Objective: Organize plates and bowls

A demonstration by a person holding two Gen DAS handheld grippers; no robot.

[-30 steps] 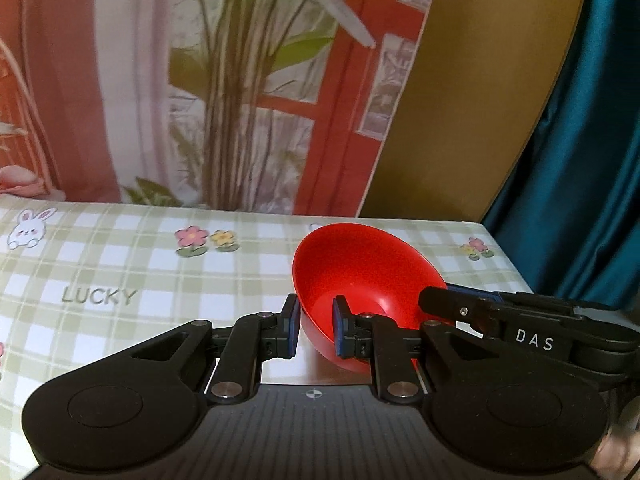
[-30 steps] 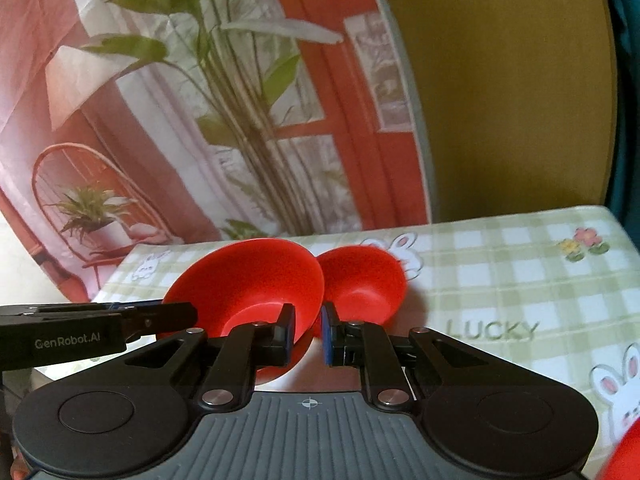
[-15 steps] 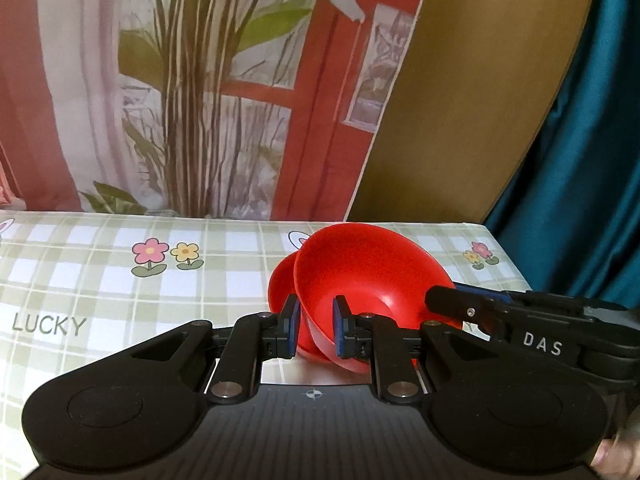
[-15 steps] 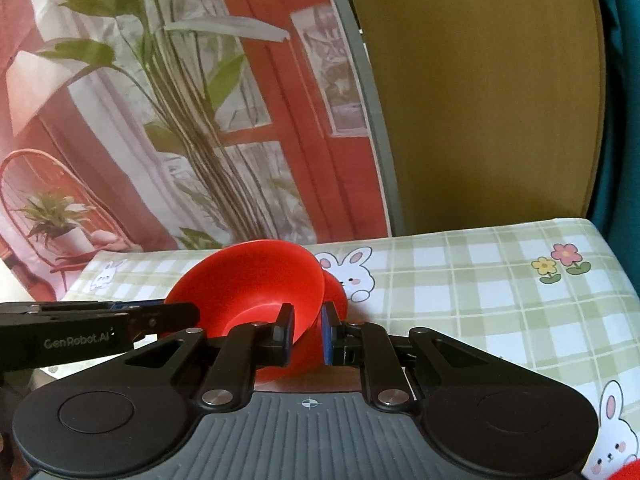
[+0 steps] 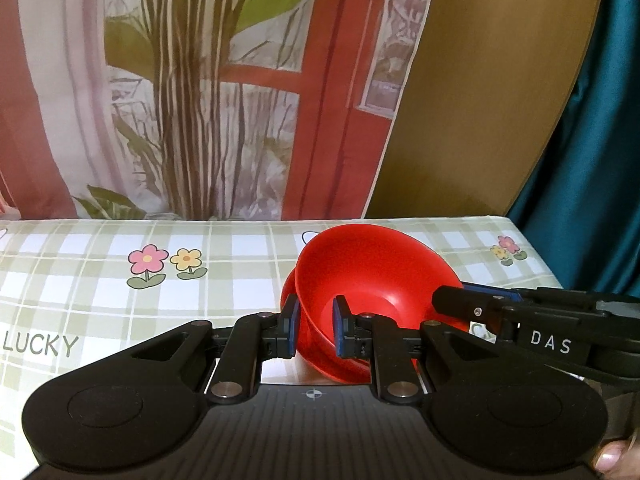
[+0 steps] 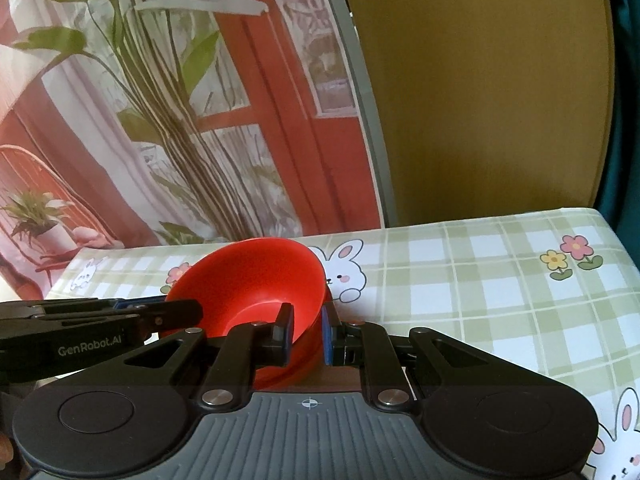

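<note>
I hold a red bowl (image 5: 372, 280) tilted between both grippers, just above the checked tablecloth. My left gripper (image 5: 316, 330) is shut on its near rim, one pad inside and one outside. My right gripper (image 6: 306, 334) is shut on the opposite rim of the same bowl (image 6: 256, 280). Each gripper shows in the other's view: the right gripper (image 5: 476, 308) comes in from the right, the left gripper (image 6: 160, 312) from the left. A second red bowl (image 5: 289, 296) lies under the held one, with only a sliver of its edge showing.
The table (image 5: 100, 292) carries a green checked cloth with flowers, bunnies and the word LUCKY. A printed plant backdrop (image 5: 200, 100) and a brown board (image 5: 480, 100) stand behind it. A teal curtain (image 5: 600, 160) hangs past the table's right edge. A thumb (image 5: 612, 456) shows bottom right.
Both grippers moved the held bowl sideways and down toward the second bowl. The second bowl, earlier apart from it, is now almost wholly covered by the held one.
</note>
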